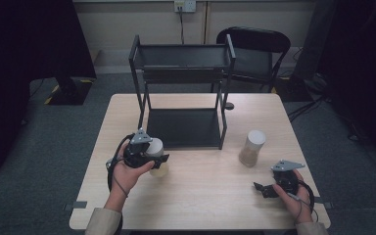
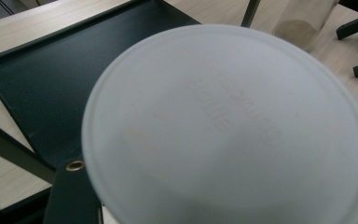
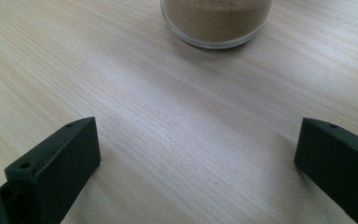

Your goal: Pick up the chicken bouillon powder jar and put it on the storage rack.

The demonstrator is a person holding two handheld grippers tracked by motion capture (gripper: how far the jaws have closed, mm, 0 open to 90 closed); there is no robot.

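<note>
The high view looks forward and down over the whole table [image 1: 200,196]. The left gripper view sits tight above a white lid [image 2: 228,130]. The right gripper view skims low, its spread jaws facing the second jar [image 3: 216,21], also seen from above [image 1: 252,148].

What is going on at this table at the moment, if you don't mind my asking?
A person works with a hand-held gripper in each hand. The left hand-held gripper is shut on a white-lidded jar of tan powder, just in front of the black two-tier shelf on the wooden table. The right hand-held gripper rests near the table's front right, jaws wide open with nothing between them. A second jar of the same kind stands upright on the table, beyond the open jaws.
</note>
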